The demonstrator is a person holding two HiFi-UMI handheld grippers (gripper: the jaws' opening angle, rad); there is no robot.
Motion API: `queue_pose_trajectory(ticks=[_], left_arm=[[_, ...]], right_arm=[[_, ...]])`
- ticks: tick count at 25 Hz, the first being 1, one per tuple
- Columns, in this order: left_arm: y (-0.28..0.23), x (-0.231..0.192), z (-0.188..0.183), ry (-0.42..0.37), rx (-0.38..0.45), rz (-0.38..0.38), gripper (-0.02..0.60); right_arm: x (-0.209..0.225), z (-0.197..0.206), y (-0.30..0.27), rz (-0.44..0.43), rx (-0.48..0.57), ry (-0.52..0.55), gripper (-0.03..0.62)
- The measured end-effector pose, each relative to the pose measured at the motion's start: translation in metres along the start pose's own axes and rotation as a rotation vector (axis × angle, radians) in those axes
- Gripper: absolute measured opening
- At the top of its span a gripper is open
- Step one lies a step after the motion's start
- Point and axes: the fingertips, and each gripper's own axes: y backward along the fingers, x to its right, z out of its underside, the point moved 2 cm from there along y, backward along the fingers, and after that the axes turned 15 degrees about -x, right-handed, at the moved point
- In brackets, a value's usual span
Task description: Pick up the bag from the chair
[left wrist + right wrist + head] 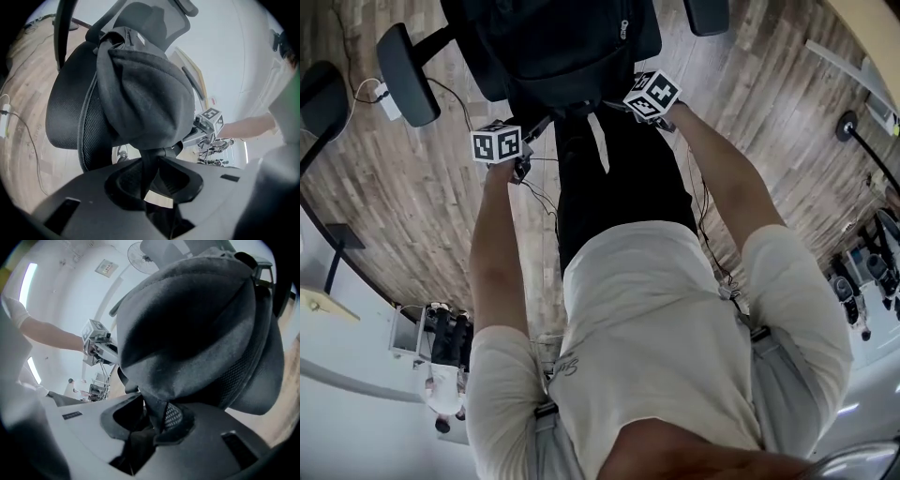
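Both sets of jaws clamped on straps of the bag [567,47]. Left gripper [528,139]: jaws pinching a flat black strap [149,164], pads pressed onto it, nothing else between. Right gripper [617,105]: jaws pinching the other strap [161,411], padded, mesh lining showing at the pinch.

Bag just ahead of and above both sets of jaws, bulk resting against the back of the chair [65,112], between the two grippers. Straps running taut from bag body down into the jaws.

Probably gripped at two points, one strap each, to share the load, keep the bag level and stop it swinging on the way off the chair. Grips set close to the bag body, likely for control.

Cannot tell whether bag bottom clear of the seat; looks at most barely raised. Judged step: start of the lift, grasp made, bag not yet away from chair.

Container check: bag zipped shut as far as visible, zip pull [623,28] near the top, contents hidden. Rounded, filled-out shape, so likely something inside.

Chair on wooden floor [422,206], armrest [405,61] off to the left of the left jaws.
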Motion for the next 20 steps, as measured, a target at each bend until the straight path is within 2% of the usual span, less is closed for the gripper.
queue_pose_trajectory(ticks=[6,11,15,20], left_arm=[[0.031,0.033,-0.011,-0.081,0.025,-0.027,0.091],[0.065,0.055,-0.027,-0.121,0.077,-0.033,0.092],[0.087,0.075,-0.037,-0.114,0.135,-0.045,0.092],[0.102,0.090,-0.047,-0.092,0.184,-0.084,0.092]], right_arm=[[-0.020,-0.010,0.039,-0.001,0.077,0.011,0.069],[-0.036,-0.032,0.076,0.008,0.169,0.031,0.067],[-0.046,-0.045,0.103,0.002,0.236,0.015,0.067],[-0.053,-0.054,0.125,0.012,0.266,0.016,0.068]])
